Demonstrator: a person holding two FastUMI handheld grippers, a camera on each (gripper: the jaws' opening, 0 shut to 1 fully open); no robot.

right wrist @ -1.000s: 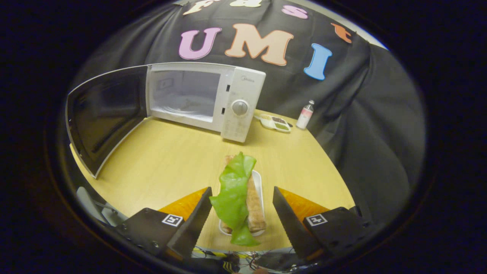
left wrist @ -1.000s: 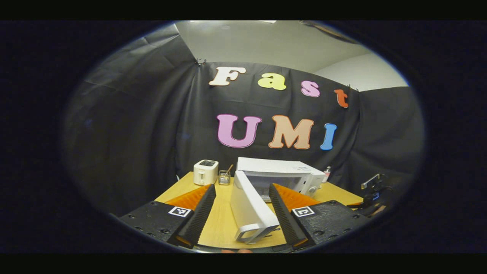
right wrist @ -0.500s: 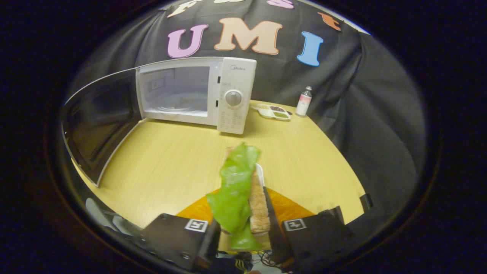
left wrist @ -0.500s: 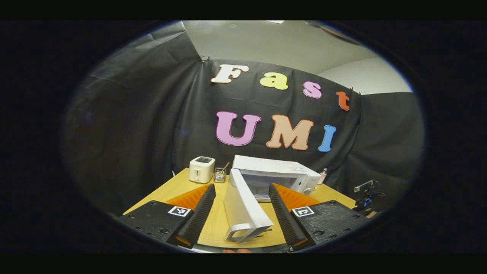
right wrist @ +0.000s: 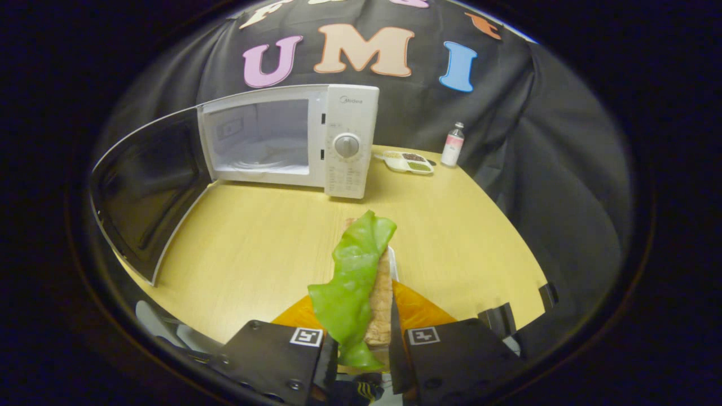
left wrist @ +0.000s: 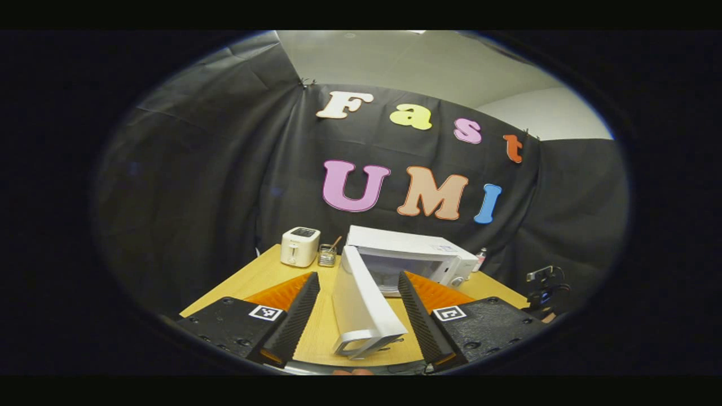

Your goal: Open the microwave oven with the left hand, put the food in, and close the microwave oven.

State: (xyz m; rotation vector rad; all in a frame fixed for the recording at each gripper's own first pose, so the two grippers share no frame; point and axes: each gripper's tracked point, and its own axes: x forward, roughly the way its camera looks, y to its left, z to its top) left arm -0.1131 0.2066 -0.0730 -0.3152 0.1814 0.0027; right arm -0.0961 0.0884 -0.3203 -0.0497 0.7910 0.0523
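At 11 o'clock in the right gripper view, the microwave (right wrist: 293,138) sits with its door (right wrist: 149,186) swung wide toward 9 o'clock, cavity bare. Right gripper (right wrist: 362,352) at 6 o'clock is pinched on the food (right wrist: 358,282): bread with a green leaf draped over it, on a narrow white tray whose edge peeks out at the right side. The load looks lifted just off the table (right wrist: 265,248), though I can't be sure.

Step in hand, by my read: carry the food in. Keep the tray level, since the leaf is loose and may slide. Go straight at the opening toward 11 o'clock, clear the sill, set down on the turntable, then let go.

In the left gripper view, left gripper (left wrist: 360,307) is spread wide, fingers either side of the door's edge, not touching. Keep it there, ready to close.

Count: one table, one microwave, one toaster (left wrist: 299,246), one food tray, one condiment dish (right wrist: 407,162), one bottle (right wrist: 453,145), one small jar (left wrist: 326,257).
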